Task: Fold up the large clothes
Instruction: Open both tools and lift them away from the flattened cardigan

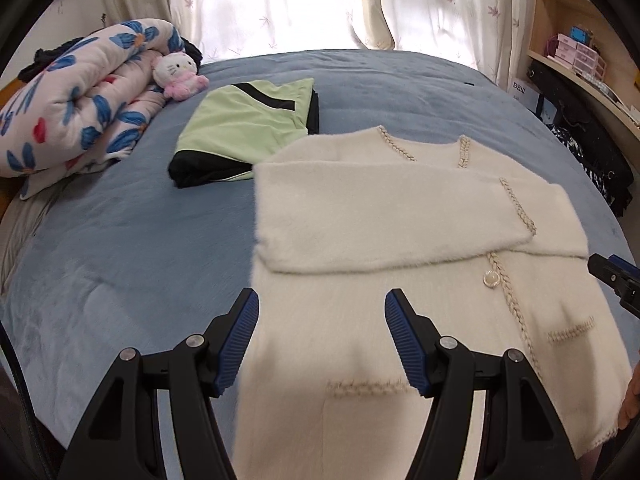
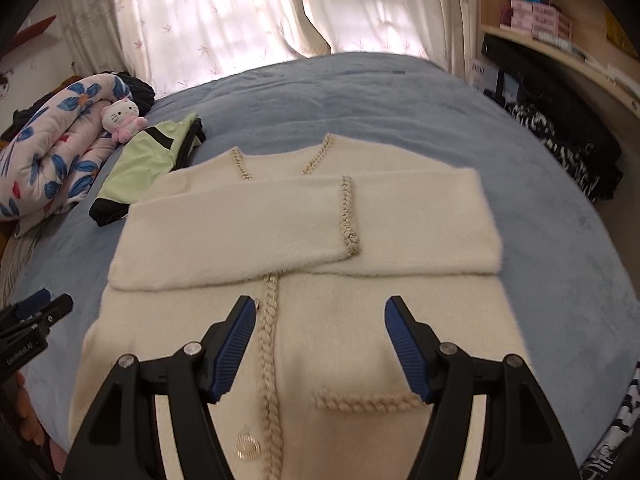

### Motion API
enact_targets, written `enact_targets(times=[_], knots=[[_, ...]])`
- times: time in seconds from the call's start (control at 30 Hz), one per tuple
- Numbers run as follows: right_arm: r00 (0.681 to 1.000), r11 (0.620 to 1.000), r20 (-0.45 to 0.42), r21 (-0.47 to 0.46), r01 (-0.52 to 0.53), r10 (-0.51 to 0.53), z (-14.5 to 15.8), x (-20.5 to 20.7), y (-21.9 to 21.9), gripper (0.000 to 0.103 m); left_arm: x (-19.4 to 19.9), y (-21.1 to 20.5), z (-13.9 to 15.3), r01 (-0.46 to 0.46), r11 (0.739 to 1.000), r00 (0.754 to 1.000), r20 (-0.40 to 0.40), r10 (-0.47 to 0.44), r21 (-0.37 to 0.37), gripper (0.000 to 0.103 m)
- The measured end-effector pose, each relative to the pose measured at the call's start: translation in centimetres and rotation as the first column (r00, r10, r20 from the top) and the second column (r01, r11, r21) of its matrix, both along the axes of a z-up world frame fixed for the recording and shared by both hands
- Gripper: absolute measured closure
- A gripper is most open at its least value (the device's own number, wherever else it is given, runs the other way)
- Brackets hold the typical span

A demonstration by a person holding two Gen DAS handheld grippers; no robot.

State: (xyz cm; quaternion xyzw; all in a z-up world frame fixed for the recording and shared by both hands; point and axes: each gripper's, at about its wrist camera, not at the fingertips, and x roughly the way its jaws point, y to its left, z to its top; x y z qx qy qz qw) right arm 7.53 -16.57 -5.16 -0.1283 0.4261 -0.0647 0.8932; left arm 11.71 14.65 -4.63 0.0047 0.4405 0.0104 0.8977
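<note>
A cream fluffy cardigan [image 1: 400,216] with braided trim lies flat on the blue bed, front up; it also shows in the right wrist view [image 2: 304,220]. Both sleeves are folded across the chest. My left gripper [image 1: 322,304] is open and empty above the cardigan's lower left part. My right gripper [image 2: 320,312] is open and empty above the lower front, near the button band. The right gripper's tip [image 1: 612,276] shows at the left wrist view's right edge, and the left gripper's tip [image 2: 40,308] at the right wrist view's left edge.
A folded light-green and black garment [image 1: 248,128] lies beyond the cardigan's left shoulder. A flowered quilt [image 1: 80,104] and a white cat plush [image 1: 178,74] sit at the bed's far left. Blue bedcover [image 1: 120,240] spreads left. Shelves [image 1: 580,52] and dark clothes [image 2: 568,140] stand right.
</note>
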Motion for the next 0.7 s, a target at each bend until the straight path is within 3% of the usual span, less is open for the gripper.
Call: enact_targets(times=[0.3, 0.7], knots=[[0.998, 1.0, 0.053, -0.007, -0.03, 0.03, 1.7, -5.6, -0.7, 0.035, -5.6, 0.6, 0.8, -0.021, 1.0, 0.999, 0.037, 0.021, 0.011, 0.039], [0.996, 0.999, 0.084, -0.02, -0.036, 0.038, 1.1, -13.3, -2.8, 0.035, -12.2, 2.7, 0.1, -0.025, 1.0, 0.998, 0.06, 0.024, 0.009, 0.039]])
